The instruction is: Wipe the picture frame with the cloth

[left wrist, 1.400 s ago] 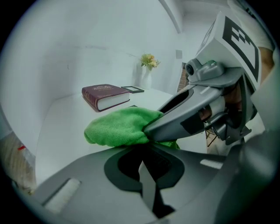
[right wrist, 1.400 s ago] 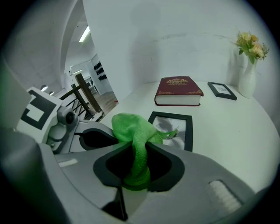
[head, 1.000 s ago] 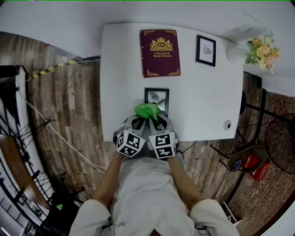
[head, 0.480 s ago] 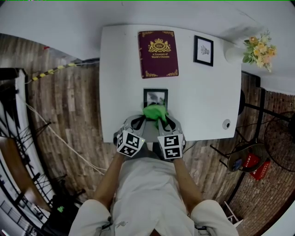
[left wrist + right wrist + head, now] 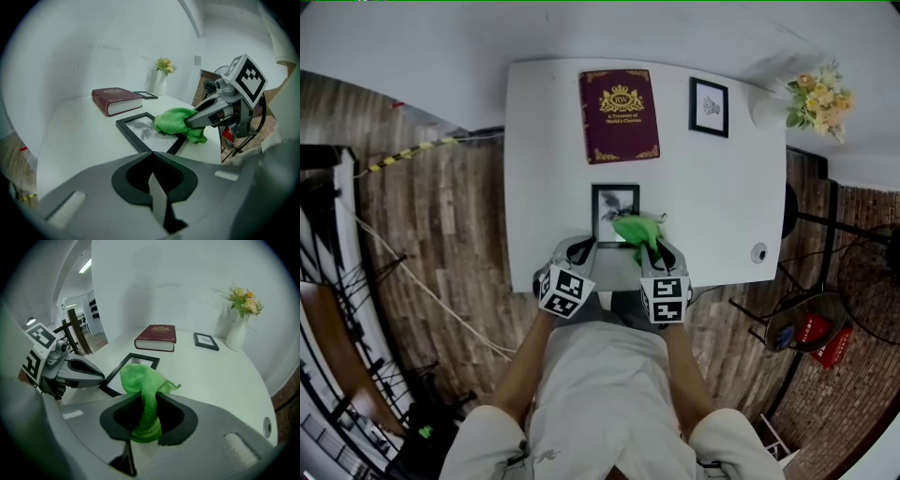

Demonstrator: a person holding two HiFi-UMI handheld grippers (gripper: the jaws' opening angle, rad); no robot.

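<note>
A black picture frame lies flat near the white table's front edge. My right gripper is shut on a green cloth, and the bunched cloth rests over the frame's near right corner. In the right gripper view the cloth runs down between the jaws of the right gripper, in front of the frame. My left gripper is shut, its tips at the frame's near left corner. The left gripper view shows the frame running up to the tips of the left gripper, the corner itself hidden.
A dark red book lies at the back of the table. A small framed picture lies to its right, and a white vase of flowers stands at the far right corner. A small round fitting sits near the table's right front.
My right gripper has dragged the green cloth rightwards across the frame, from its lower left to its near right corner. The left gripper has stayed at the near left corner.
</note>
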